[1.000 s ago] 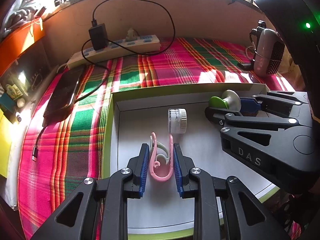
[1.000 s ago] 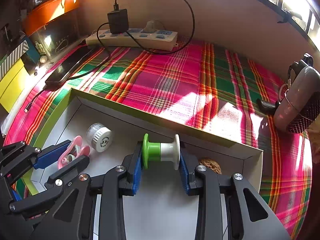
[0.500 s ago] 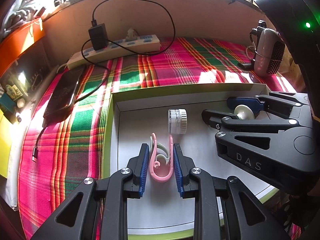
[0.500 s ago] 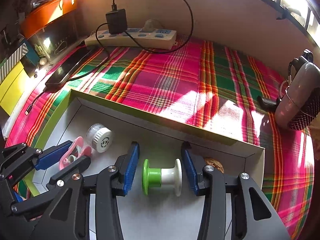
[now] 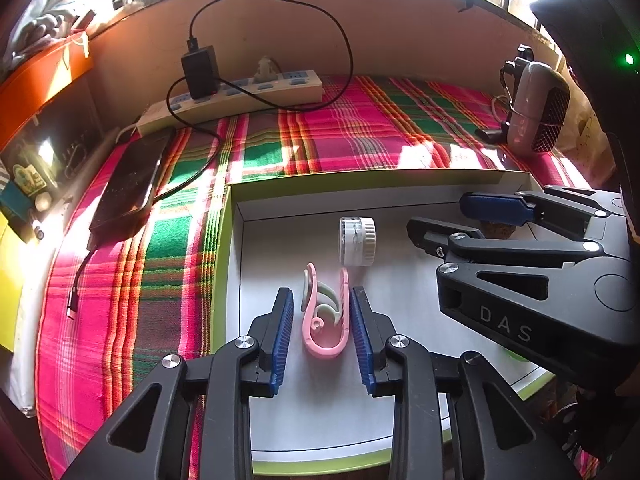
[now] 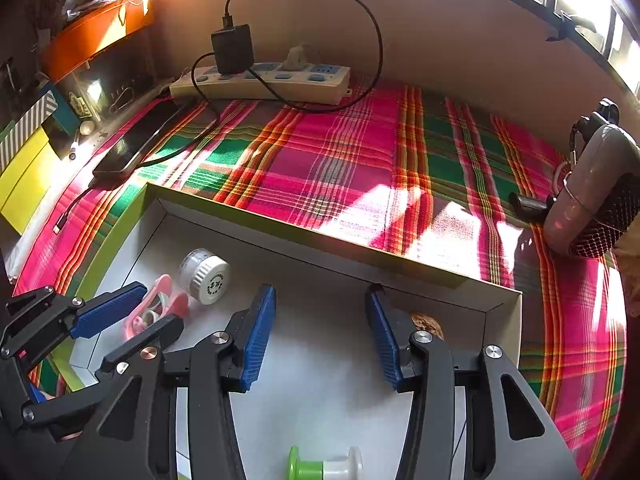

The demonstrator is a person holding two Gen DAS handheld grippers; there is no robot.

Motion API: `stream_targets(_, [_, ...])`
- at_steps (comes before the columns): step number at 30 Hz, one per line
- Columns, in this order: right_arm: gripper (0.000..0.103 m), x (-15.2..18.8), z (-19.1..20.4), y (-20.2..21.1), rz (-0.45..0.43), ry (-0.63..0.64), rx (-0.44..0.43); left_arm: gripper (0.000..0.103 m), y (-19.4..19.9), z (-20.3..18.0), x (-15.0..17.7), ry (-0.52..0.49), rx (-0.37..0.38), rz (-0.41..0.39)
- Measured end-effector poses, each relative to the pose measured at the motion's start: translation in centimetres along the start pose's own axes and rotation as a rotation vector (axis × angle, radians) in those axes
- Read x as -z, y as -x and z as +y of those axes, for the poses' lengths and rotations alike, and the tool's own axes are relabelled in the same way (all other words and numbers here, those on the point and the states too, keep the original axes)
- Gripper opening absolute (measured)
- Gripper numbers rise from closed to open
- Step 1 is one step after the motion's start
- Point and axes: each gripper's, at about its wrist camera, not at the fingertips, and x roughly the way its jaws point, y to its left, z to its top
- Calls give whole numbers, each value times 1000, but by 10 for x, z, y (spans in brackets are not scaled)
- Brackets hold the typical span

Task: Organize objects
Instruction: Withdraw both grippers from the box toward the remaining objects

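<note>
At the far left of the left wrist view a black phone [image 5: 132, 184] lies on the plaid cloth [image 5: 352, 136] with a cable running up to the charger [image 5: 200, 70] plugged into the white power strip [image 5: 236, 100] at upper centre. Right of the phone sits the shallow white tray [image 5: 230, 248] with a lime-green rim. Low in the middle, the left gripper [image 5: 322, 328] has just been opening; its blue pads now stand apart from the pink clip [image 5: 324, 316], which lies on the tray floor between them. Just above it a small white jar [image 5: 357, 241] lies on its side. The right gripper [image 6: 320, 336] fills the right of that frame; its jaws, too, have just been opening and stand wide with nothing between them. The green-and-white spool [image 6: 326, 468] lies at the bottom edge of the right wrist view, below the pads. A brown nut-like lump [image 6: 428, 324] sits in the tray's right corner, partly hidden by a finger. At far right a grey handheld fan [image 5: 538, 108] rests on the cloth.
</note>
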Motion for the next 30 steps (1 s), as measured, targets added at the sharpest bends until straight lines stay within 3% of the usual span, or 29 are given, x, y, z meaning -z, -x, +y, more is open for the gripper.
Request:
stream_targets(17, [48,12,4,34,-46,-17,5,28,34,4,10,5,-6,-48])
stream_targets(30, [48,40,12,75,-118,-42,0,28,68,6,36,17,-7,-100])
